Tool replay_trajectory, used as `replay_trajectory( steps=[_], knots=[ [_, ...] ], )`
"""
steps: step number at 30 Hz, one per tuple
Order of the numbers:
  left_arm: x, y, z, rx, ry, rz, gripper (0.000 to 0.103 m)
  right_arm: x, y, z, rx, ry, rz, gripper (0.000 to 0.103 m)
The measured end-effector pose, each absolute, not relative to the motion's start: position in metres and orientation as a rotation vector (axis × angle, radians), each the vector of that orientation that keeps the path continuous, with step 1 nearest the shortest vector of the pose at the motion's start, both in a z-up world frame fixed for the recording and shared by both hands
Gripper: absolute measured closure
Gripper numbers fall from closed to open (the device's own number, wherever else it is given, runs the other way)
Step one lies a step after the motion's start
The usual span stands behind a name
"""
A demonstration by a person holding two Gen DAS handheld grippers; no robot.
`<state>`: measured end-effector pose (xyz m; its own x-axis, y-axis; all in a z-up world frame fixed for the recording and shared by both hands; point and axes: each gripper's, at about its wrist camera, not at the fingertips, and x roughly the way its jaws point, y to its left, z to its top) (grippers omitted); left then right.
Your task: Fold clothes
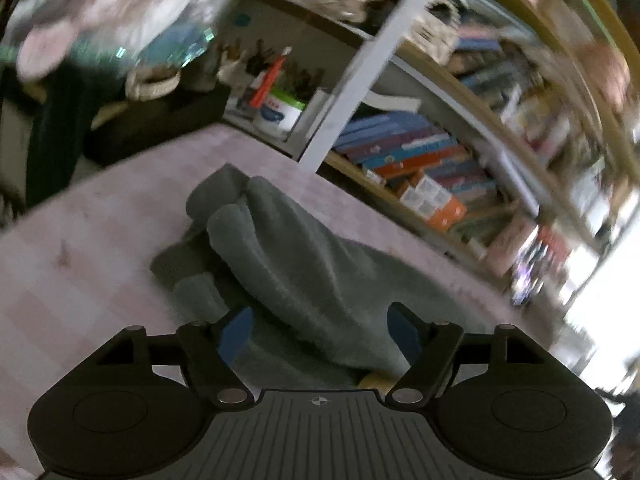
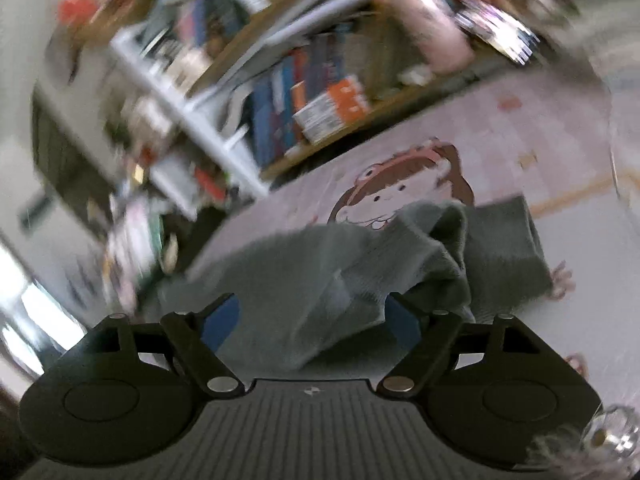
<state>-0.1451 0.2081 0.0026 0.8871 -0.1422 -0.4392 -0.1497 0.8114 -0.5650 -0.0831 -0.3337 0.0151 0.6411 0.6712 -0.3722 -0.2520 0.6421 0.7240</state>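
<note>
While both views are smeared by blur, the main thing reads clearly: a grey-green fleecy garment (image 1: 304, 264) lies bunched on a pale pink mat (image 1: 100, 216), which carries a cartoon print in the right wrist view. The left gripper (image 1: 320, 334) has its jaws spread wide apart, and the near part of the garment fills the gap between the blue pads (image 1: 236, 334), though whether cloth touches either pad cannot be told. From there the fabric runs away from the camera in a thick rolled ridge, ending in two rounded lumps near the mat's far edge.

The right gripper (image 2: 310, 322) also has its jaws apart, with the garment (image 2: 360, 264) rising in a folded hump between and just past them; one flap lies off to the right, over the cartoon face (image 2: 400, 188).

Beyond the garment a bookshelf (image 1: 440, 160) stacked with books and boxes stands close along the mat's far edge, a pale upright post (image 1: 360, 72) at its corner. To the left in the left wrist view the mat is bare and open; in the right wrist view, bare mat stretches to the right of the flap.
</note>
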Motion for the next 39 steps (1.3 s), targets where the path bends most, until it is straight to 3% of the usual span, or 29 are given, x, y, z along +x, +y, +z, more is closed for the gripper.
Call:
replay_trajectory(
  steps=[3, 7, 10, 11, 13, 15, 16, 17, 21, 24, 29, 39],
  knots=[
    [-0.135, 0.221, -0.006, -0.752, 0.491, 0.020, 0.027, -0.067, -0.347, 0.002, 0.868, 0.752, 0.520, 0.024],
    [-0.123, 0.236, -0.018, -0.842, 0.510, 0.111, 0.030, -0.056, -0.352, -0.006, 0.906, 0.805, 0.443, 0.027],
    [-0.113, 0.245, -0.026, -0.893, 0.512, 0.127, 0.033, -0.049, -0.349, -0.008, 0.883, 0.825, 0.408, 0.038],
    [-0.109, 0.247, -0.028, -0.906, 0.512, 0.134, 0.038, -0.046, -0.348, -0.008, 0.878, 0.829, 0.404, 0.042],
    [-0.100, 0.251, -0.033, -0.929, 0.512, 0.144, 0.067, -0.041, -0.347, -0.009, 0.868, 0.836, 0.396, 0.051],
    [-0.088, 0.255, -0.037, -0.946, 0.513, 0.149, 0.087, -0.035, -0.345, -0.009, 0.858, 0.843, 0.387, 0.068],
    [-0.084, 0.256, -0.037, -0.952, 0.507, 0.142, 0.095, -0.035, -0.346, -0.004, 0.841, 0.817, 0.390, 0.086],
    [-0.084, 0.256, -0.032, -0.947, 0.480, 0.128, 0.096, -0.036, -0.347, 0.007, 0.810, 0.759, 0.401, 0.093],
    [-0.109, 0.249, -0.001, -0.891, 0.309, 0.016, 0.096, -0.052, -0.358, 0.052, 0.705, 0.501, 0.453, 0.096],
    [-0.138, 0.247, 0.000, -0.870, 0.281, 0.011, 0.096, -0.072, -0.370, 0.052, 0.651, 0.453, 0.405, 0.096],
    [-0.149, 0.244, -0.041, -0.876, 0.454, 0.094, 0.096, -0.064, -0.377, -0.008, 0.633, 0.716, 0.303, 0.094],
    [-0.140, 0.237, -0.035, -0.825, 0.452, 0.095, 0.096, -0.076, -0.369, -0.022, 0.583, 0.681, 0.262, 0.088]
  ],
)
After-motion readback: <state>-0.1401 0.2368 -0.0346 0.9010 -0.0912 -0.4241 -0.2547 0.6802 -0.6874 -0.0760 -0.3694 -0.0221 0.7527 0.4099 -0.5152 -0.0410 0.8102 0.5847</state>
